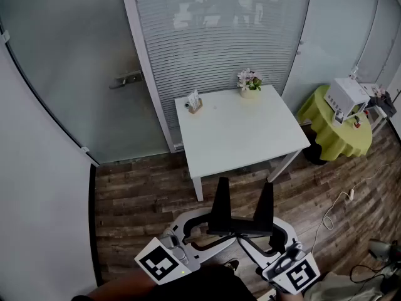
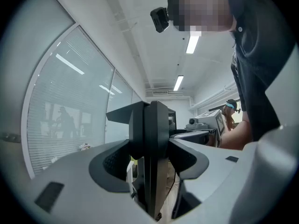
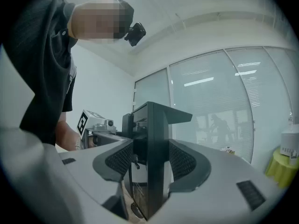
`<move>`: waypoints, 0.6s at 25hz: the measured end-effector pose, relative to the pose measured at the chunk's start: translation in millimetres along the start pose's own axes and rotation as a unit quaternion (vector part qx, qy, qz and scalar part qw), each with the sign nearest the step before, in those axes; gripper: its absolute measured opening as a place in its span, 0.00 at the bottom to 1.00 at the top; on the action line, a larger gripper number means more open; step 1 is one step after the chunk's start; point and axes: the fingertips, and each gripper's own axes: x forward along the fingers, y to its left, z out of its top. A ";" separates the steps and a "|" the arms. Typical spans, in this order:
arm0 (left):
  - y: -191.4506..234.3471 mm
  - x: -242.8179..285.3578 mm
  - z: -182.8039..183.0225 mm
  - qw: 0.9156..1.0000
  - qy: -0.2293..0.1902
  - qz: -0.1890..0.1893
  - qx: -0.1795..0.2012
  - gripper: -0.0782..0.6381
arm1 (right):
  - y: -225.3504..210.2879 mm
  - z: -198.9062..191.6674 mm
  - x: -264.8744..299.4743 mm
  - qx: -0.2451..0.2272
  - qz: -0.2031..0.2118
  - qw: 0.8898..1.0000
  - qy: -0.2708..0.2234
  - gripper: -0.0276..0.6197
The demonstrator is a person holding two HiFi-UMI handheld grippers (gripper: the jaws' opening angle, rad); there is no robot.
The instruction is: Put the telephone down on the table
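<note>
Clamping the telephone [image 1: 222, 199] from opposite sides, left tool [image 1: 213, 226] and right tool [image 1: 270, 227] both clenched, steadying it short of the table's [image 1: 250, 137] near edge.

A white square counter [image 1: 244, 130] stands ahead of the left tool [image 1: 219, 229] and right tool [image 1: 260, 232], apart from both. On its far edge — a small pot of flowers [image 1: 249, 82]; at the far corner on the left tool's side, a little holder [image 1: 195, 103] with white slips.

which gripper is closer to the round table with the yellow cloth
Right. In the head view the right gripper is below and to the left of the yellow-clothed table; the left gripper sits further left still.
</note>
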 end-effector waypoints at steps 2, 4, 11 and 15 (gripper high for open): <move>-2.7 4.0 -2.3 1.000 -0.001 0.000 -0.001 0.47 | -2.2 -0.7 -4.1 -0.001 0.000 1.000 -0.007 0.43; -5.6 4.7 -5.0 1.000 -0.002 -0.001 0.001 0.47 | -3.9 -10.9 -10.7 -0.005 -0.006 1.000 0.005 0.43; -15.6 7.2 -15.7 1.000 0.004 0.001 0.001 0.47 | -5.2 -30.8 -26.1 -0.003 -0.010 1.000 0.028 0.43; -19.8 12.4 -16.0 1.000 0.004 0.000 0.004 0.47 | -6.5 -26.6 -29.5 0.003 -0.005 1.000 0.021 0.43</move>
